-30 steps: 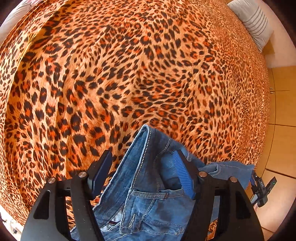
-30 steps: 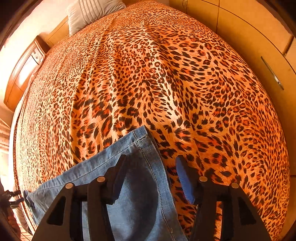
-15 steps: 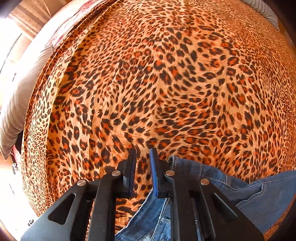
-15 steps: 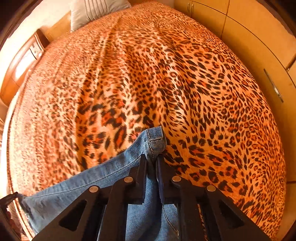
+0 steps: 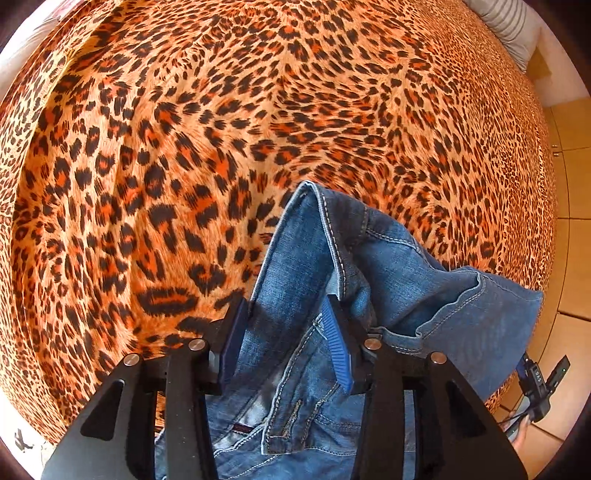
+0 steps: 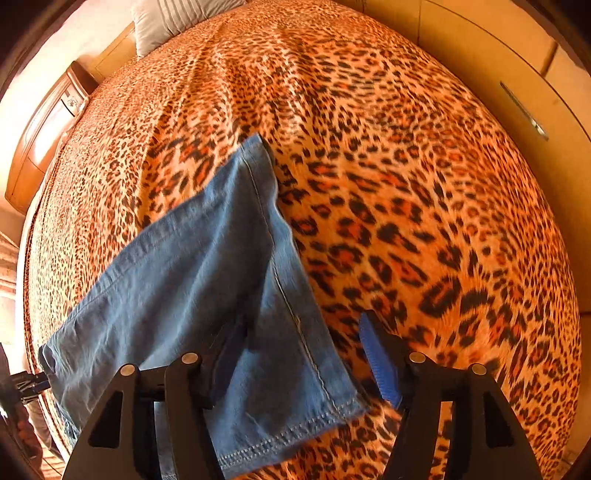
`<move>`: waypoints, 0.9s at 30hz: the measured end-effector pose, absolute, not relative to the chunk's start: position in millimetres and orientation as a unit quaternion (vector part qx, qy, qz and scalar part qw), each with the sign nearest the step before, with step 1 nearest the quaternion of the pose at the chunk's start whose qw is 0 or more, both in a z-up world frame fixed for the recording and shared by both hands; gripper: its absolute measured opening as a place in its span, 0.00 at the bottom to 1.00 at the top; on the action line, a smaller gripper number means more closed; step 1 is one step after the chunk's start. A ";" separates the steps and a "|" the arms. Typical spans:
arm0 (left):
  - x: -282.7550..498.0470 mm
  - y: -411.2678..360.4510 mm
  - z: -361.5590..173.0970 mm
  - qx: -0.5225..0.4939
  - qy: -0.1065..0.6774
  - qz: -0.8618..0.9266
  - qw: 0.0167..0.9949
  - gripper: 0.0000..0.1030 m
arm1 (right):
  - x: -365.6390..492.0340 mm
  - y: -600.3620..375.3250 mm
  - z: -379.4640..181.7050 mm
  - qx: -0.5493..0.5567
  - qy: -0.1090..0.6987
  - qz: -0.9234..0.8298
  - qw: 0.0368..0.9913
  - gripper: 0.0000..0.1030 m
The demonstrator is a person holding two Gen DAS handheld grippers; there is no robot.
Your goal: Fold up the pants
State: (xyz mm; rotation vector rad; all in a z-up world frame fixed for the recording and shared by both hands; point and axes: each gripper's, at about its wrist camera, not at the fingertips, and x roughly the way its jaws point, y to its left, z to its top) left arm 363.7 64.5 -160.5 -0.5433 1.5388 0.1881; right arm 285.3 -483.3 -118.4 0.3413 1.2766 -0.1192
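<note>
Blue jeans lie on a leopard-print bed. In the left wrist view the waist and pocket end of the jeans point(image 5: 314, 266) lies bunched between the fingers of my left gripper point(image 5: 286, 328), which stands open around the fabric. In the right wrist view a pant leg of the jeans point(image 6: 207, 280) lies flat, its hem near the bottom. My right gripper point(image 6: 295, 350) is open over the leg's seam edge, with its left finger over the denim and its blue-padded right finger point(image 6: 380, 365) over the bedspread.
The leopard bedspread point(image 5: 221, 129) covers the whole bed. A striped pillow point(image 6: 177, 18) lies at the head, with a wooden headboard and nightstand point(image 6: 48, 129) beside it. Wooden wardrobe doors point(image 6: 498, 74) run along the right. Tiled floor point(image 5: 569, 258) borders the bed edge.
Both grippers were shut half a second ago and now stand open. The pant leg has been let go and lies flatter and further up the bed.
</note>
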 end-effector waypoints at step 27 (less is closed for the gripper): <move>223.4 102.2 -113.1 -0.130 0.686 0.096 0.709 0.57 | 72.1 -524.1 -51.8 0.255 0.539 -0.066 0.800 0.63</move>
